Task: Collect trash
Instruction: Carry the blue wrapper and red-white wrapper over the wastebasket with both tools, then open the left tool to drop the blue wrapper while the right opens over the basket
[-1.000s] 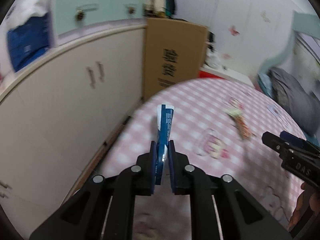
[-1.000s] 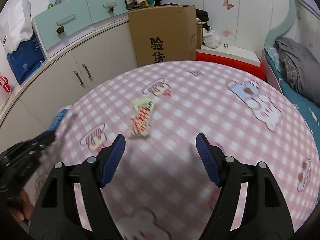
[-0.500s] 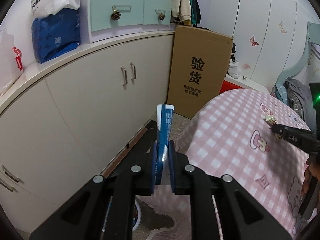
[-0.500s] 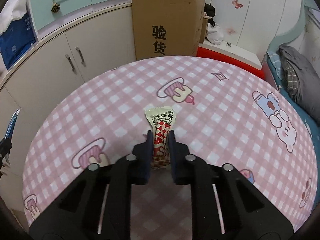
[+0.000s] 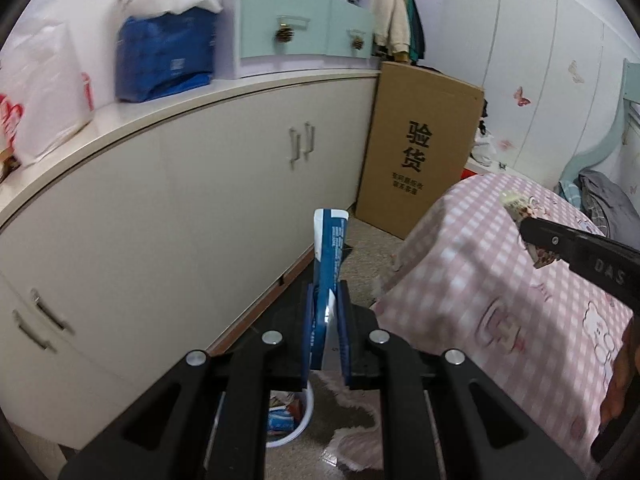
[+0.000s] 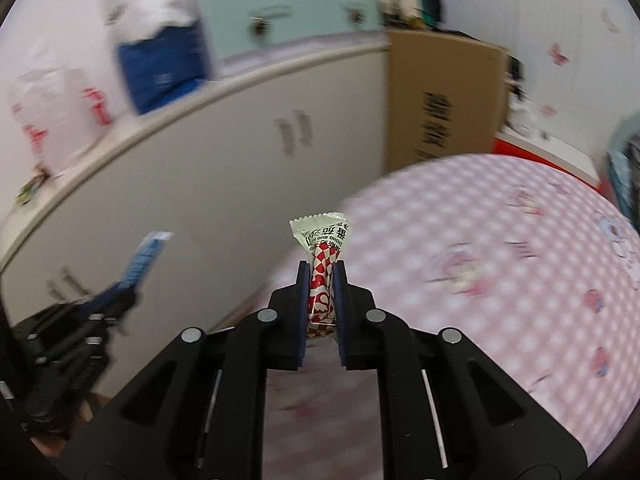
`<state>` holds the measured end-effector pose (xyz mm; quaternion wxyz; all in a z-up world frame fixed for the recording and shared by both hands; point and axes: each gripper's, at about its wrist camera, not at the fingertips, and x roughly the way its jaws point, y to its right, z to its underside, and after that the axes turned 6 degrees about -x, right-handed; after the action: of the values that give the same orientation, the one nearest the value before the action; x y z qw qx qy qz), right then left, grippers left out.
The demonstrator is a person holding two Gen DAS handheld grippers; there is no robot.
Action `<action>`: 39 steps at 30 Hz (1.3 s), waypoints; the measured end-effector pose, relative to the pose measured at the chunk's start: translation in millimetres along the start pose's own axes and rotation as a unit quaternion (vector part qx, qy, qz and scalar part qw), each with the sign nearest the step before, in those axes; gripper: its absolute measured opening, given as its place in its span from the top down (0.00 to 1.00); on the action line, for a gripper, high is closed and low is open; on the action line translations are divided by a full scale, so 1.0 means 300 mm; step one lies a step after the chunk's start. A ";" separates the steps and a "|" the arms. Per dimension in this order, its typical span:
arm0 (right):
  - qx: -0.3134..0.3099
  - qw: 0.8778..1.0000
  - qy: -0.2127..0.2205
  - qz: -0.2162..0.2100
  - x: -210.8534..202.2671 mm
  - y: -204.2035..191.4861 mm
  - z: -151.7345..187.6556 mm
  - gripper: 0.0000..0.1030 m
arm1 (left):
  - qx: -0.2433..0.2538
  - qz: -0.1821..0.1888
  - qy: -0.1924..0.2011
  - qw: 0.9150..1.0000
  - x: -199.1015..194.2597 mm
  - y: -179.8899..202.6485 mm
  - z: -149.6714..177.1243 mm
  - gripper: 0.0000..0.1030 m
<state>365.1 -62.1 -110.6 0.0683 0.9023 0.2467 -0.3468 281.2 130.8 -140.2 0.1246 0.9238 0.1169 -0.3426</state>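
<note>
My left gripper [image 5: 326,300] is shut on a blue and white wrapper [image 5: 330,248] that stands up between the jaws, over the floor beside the table. A white bin [image 5: 288,420] with trash inside sits on the floor below it, mostly hidden by the gripper. My right gripper [image 6: 322,284] is shut on a red-and-white checked snack wrapper [image 6: 324,256] with a pale green top, held above the table's left edge. It also shows in the left wrist view [image 5: 576,248] with the snack wrapper [image 5: 516,202]. The left gripper shows blurred in the right wrist view [image 6: 120,292].
A table with a pink checked cloth [image 5: 500,280] stands to the right. White cabinets [image 5: 180,208] run along the left, with bags [image 5: 164,56] on top. A tall cardboard box [image 5: 420,152] leans at the far end. A bed [image 5: 600,196] lies behind.
My right gripper has lifted the snack wrapper off the table and swung left toward the cabinets. My left gripper has moved on off the table with the blue wrapper, and the bin came into view below.
</note>
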 end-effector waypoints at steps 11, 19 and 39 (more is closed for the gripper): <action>-0.026 0.993 -0.022 -0.115 0.066 -0.424 0.157 0.89 | -0.070 -0.046 -0.027 0.996 -0.039 -0.307 0.156 0.89; -0.037 0.988 -0.089 -0.117 0.229 -0.574 0.390 0.89 | -0.102 -0.080 -0.102 0.986 0.112 -0.458 0.341 0.89; 0.002 0.992 -0.105 -0.063 0.509 -0.489 0.503 0.89 | -0.109 -0.083 -0.162 0.977 0.470 -0.482 0.376 0.81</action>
<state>300.9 81.8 -317.5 0.0701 0.8435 0.2942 -0.4438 273.5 250.5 -337.9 0.2128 0.8243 0.2079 -0.4817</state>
